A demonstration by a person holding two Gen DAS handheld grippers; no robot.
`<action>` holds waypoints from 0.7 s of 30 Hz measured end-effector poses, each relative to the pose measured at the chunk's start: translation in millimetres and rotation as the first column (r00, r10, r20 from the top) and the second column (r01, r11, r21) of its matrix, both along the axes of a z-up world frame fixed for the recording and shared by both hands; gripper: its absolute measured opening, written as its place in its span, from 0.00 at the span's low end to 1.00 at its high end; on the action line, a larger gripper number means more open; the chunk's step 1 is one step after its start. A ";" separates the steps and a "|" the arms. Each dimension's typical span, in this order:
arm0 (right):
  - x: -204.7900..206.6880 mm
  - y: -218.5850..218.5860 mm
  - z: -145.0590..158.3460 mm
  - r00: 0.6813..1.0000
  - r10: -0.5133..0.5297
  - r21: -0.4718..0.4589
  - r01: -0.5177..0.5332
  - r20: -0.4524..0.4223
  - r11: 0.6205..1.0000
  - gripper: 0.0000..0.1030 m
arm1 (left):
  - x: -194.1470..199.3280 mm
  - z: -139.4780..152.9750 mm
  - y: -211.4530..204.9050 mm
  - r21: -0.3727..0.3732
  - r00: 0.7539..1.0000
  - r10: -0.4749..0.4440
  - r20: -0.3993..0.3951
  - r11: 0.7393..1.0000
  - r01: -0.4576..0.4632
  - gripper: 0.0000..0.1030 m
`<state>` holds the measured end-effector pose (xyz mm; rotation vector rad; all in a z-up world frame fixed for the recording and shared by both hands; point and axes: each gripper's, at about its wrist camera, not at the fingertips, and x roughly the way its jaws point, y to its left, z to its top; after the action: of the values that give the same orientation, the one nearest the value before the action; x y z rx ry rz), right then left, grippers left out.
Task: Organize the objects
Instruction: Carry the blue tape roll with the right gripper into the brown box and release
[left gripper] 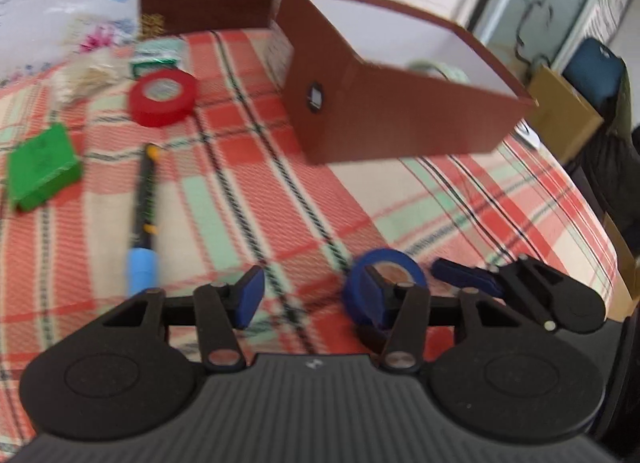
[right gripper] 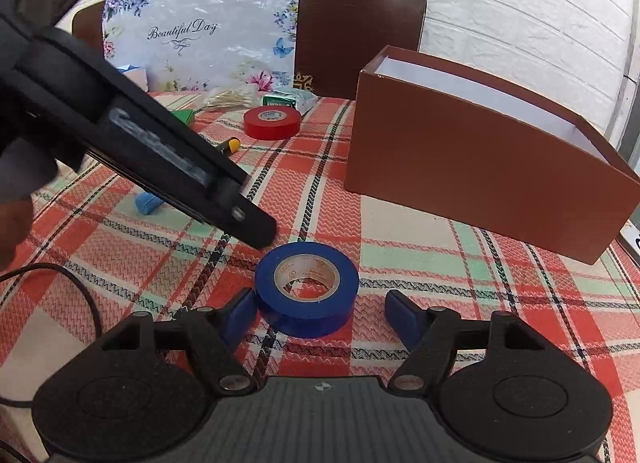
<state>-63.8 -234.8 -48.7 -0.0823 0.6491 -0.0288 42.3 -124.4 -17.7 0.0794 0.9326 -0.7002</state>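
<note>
The blue tape roll (right gripper: 307,289) lay flat on the plaid tabletop (right gripper: 440,263), right in front of the right hand-held gripper (right gripper: 320,313). That gripper's jaws stood apart around the roll: the left pad (right gripper: 239,315) was just beside or touching its side, I could not tell which, and the right pad (right gripper: 404,313) stood clear of it. The left hand-held gripper (left gripper: 310,299) came in from the other side, its jaws open with nothing between them; in its own blurred view the blue roll (left gripper: 384,287) sat behind its right finger (left gripper: 374,295), outside the gap.

Beyond the roll stood an open brown box (right gripper: 480,167) with a white lining, and the left view showed a pale roll (left gripper: 438,69) inside it. Farther back on the cloth lay a red tape roll (right gripper: 272,122), a black pen (left gripper: 143,207) with a blue end, a green block (left gripper: 42,167), a small green packet (right gripper: 282,101) and a clear bag of pale sticks (right gripper: 230,99). A brown chair back (right gripper: 360,23) and a flowered bag (right gripper: 200,31) reading "Beautiful Day" stood against the white brick wall (right gripper: 520,3).
</note>
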 end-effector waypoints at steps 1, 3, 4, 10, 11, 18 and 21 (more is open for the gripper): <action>-0.8 -1.0 -1.1 1.000 0.005 0.008 -0.005 0.004 1.000 0.64 | -0.8 -2.6 -4.3 0.010 1.000 -0.008 -0.006 1.000 0.008 0.45; 1.2 -1.8 -2.7 1.000 0.018 0.034 -0.018 0.009 0.999 0.56 | -3.7 -8.4 -12.0 0.034 1.000 -0.020 -0.009 0.999 0.020 0.45; 1.1 -2.5 -3.1 0.999 0.036 0.049 -0.037 0.012 0.998 0.53 | -5.0 -11.3 -15.3 0.035 1.000 -0.029 -0.011 0.999 0.030 0.42; -5.8 1.0 5.4 0.995 0.052 0.031 -0.055 0.090 0.998 0.53 | -9.3 0.4 -32.8 0.054 0.998 -0.056 0.011 0.997 0.055 0.23; -6.8 -1.6 11.7 0.991 0.049 0.024 -0.053 0.125 0.998 0.53 | -10.3 10.8 -34.6 0.047 0.997 -0.061 0.039 0.997 0.059 0.23; 22.4 -30.0 64.8 0.940 0.010 -0.019 -0.004 0.340 1.000 0.53 | 11.6 85.5 -61.5 -0.023 0.972 -0.049 0.229 0.998 0.055 0.24; 47.0 -46.5 74.0 0.926 -0.017 -0.012 0.023 0.378 1.000 0.53 | 31.3 98.8 -80.0 -0.036 0.964 -0.037 0.265 0.998 0.048 0.26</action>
<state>-16.8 -281.3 25.3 -0.0826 0.2624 -0.0682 73.6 -204.4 81.1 0.1525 0.6615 -0.7293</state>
